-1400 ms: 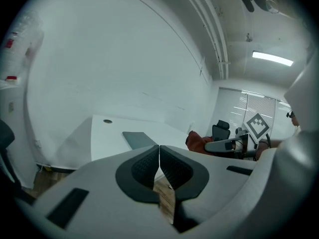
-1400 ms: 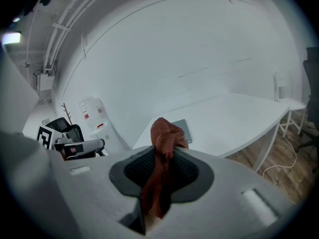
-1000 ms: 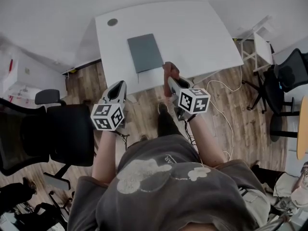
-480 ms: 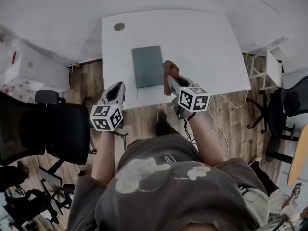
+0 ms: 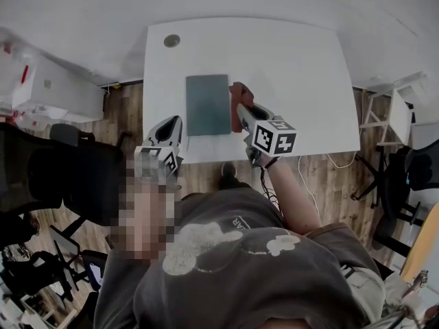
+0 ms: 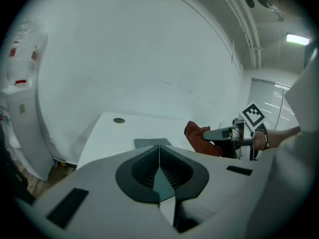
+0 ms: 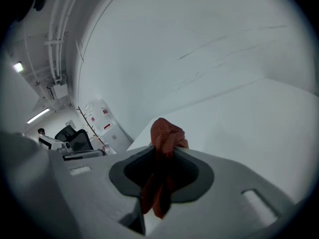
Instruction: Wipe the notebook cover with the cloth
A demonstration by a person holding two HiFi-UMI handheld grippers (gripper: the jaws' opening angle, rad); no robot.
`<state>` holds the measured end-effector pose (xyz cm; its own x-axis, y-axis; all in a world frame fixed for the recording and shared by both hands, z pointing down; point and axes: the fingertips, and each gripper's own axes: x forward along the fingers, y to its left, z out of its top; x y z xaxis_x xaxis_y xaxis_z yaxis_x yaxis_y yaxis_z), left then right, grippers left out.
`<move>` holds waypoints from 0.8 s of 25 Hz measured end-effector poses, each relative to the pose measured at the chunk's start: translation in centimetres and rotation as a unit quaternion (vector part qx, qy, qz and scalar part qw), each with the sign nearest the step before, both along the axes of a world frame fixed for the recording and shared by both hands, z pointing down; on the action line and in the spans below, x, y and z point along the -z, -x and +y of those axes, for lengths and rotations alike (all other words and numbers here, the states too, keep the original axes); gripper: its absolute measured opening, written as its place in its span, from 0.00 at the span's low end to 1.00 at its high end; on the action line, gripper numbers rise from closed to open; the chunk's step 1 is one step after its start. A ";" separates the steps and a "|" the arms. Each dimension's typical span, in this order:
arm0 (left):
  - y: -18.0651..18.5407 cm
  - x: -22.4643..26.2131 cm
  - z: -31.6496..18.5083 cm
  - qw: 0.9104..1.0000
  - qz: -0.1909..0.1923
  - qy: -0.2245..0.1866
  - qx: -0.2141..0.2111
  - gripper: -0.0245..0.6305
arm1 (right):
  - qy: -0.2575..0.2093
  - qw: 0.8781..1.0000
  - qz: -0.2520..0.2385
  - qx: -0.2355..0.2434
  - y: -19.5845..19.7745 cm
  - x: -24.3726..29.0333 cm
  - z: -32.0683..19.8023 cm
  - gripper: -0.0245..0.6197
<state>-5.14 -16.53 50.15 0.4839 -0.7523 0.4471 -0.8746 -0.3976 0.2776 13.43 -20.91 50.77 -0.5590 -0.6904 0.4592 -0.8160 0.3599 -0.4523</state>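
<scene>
A grey notebook [image 5: 208, 104] lies closed on the white table [image 5: 288, 67], near its front edge. My right gripper [image 5: 240, 108] is shut on a rust-red cloth [image 5: 239, 92] and hovers just right of the notebook, over the table. From the right gripper view the cloth [image 7: 165, 139] bunches between the jaws and hangs down. My left gripper [image 5: 168, 127] is shut with nothing in it, held off the table's front left edge. In the left gripper view the notebook [image 6: 152, 143] shows past the closed jaws, and the cloth [image 6: 200, 138] is to its right.
A round grommet [image 5: 171, 40] sits at the table's far left corner. Black office chairs [image 5: 62, 177] stand on the wood floor at left. A white cabinet [image 5: 55, 88] stands left of the table, a white rack [image 5: 394, 108] at right.
The view has closed in on the table. My right gripper with the cloth has moved from the table's front edge to beside the notebook's right side. The left gripper stays low at left.
</scene>
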 end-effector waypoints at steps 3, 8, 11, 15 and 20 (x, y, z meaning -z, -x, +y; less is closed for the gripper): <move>-1.5 -0.7 -0.6 1.000 -0.008 0.010 0.005 0.03 | 0.005 1.000 -0.007 0.014 -0.9 -0.5 -1.4 0.17; -2.8 -2.0 -0.9 0.999 -0.017 0.028 0.019 0.03 | 0.017 0.999 -0.012 0.046 -1.1 -1.8 -2.6 0.17; -2.8 -2.4 -0.8 0.999 -0.014 0.035 0.029 0.03 | 0.019 0.998 -0.014 0.061 -0.5 -2.0 -3.1 0.17; -2.5 -3.0 -0.3 0.998 -0.014 0.047 0.027 0.03 | 0.020 0.997 -0.014 0.075 0.9 -1.8 -3.4 0.17; -2.5 -4.0 -0.1 0.998 -0.013 0.063 0.008 0.03 | 0.024 0.997 -0.007 0.073 2.1 -2.0 -3.6 0.17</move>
<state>-2.64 -16.62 54.20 0.4594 -0.6969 0.5507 -0.8880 -0.3473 0.3013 11.28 -24.48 52.72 -0.6592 -0.5781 0.4809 -0.7494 0.4522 -0.4837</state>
